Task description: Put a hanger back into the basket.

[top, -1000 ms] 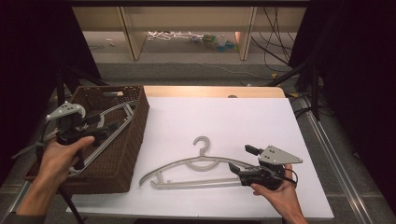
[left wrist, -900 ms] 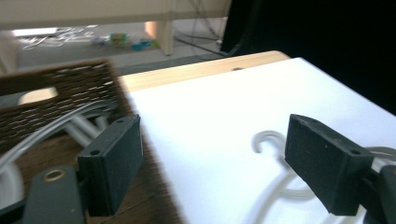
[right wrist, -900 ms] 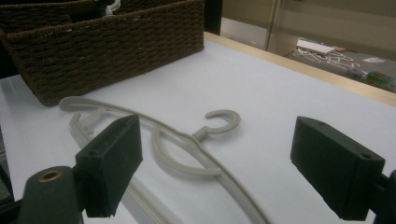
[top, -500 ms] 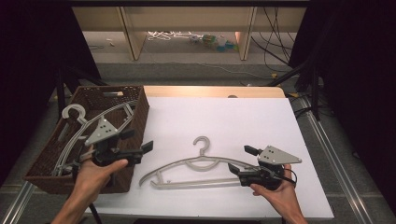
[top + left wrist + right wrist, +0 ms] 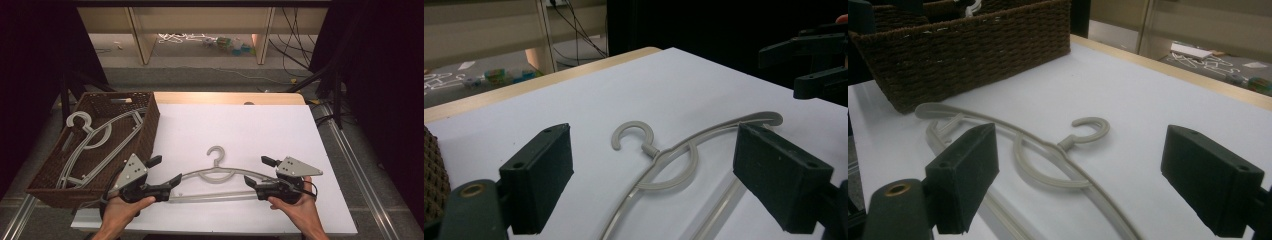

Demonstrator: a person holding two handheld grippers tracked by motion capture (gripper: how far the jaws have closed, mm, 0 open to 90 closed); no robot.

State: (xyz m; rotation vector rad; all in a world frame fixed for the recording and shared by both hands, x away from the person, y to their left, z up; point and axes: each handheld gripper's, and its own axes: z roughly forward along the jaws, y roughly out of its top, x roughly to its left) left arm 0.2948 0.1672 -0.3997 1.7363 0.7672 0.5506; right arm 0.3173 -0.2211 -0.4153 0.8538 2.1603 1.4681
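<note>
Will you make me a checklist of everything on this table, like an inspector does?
Surface: white table top, flat and bare around the work.
Job's things: grey hanger lying flat on the table; brown basket at left holding more hangers.
Clutter: nothing seen.
Grippers: left hand-held gripper and right hand-held gripper open, one at each end of the hanger.
Cables: black cables on the floor beyond.
Surroundings: shelf legs, small litter on the floor.

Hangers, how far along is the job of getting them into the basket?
Done: grey hangers already lie in the wicker basket. In hand: the left tool and right tool, both open, flank the ends of the hanger on the table. Left: gripping it and moving it to the basket.
</note>
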